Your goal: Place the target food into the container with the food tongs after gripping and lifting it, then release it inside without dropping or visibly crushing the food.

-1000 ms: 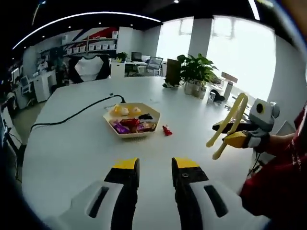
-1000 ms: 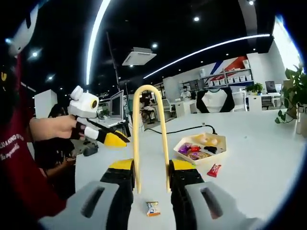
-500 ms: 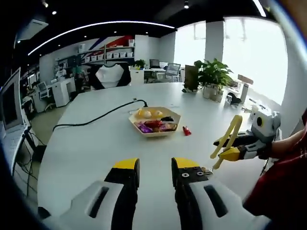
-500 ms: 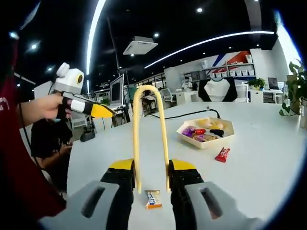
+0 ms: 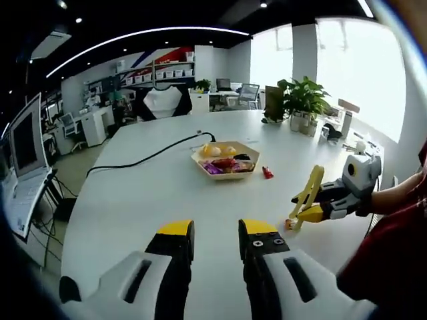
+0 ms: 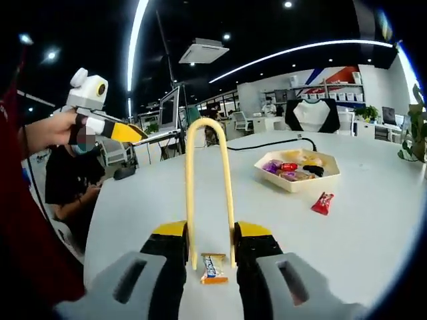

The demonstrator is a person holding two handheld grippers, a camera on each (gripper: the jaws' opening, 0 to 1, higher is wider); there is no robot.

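Observation:
A small wrapped candy bar (image 6: 213,268) lies on the white table (image 6: 373,253), between the tips of the yellow food tongs (image 6: 189,193). My right gripper (image 6: 211,235) is shut on the tongs' arms, low over the table. A hexagonal tray (image 6: 293,185) of wrapped sweets stands farther off, with a red candy (image 6: 323,203) beside it. In the left gripper view the right gripper (image 5: 333,203) holds the tongs (image 5: 307,193) tilted down onto the candy bar (image 5: 291,223); the tray (image 5: 230,175) and red candy (image 5: 267,173) lie beyond. My left gripper (image 5: 217,230) is open and holds nothing. A hand lifts the left gripper (image 6: 100,117) off to the side.
A black cable (image 5: 147,157) runs across the table to the tray. An open laptop (image 5: 23,167) sits at the table's left edge. Potted plants (image 5: 303,100) stand at the far end. A person (image 6: 67,187) sits beyond the table's near-left edge.
The right gripper has come down with the tongs, whose tips now straddle the candy bar. The left gripper's view has pulled back and swung, so the tray looks smaller.

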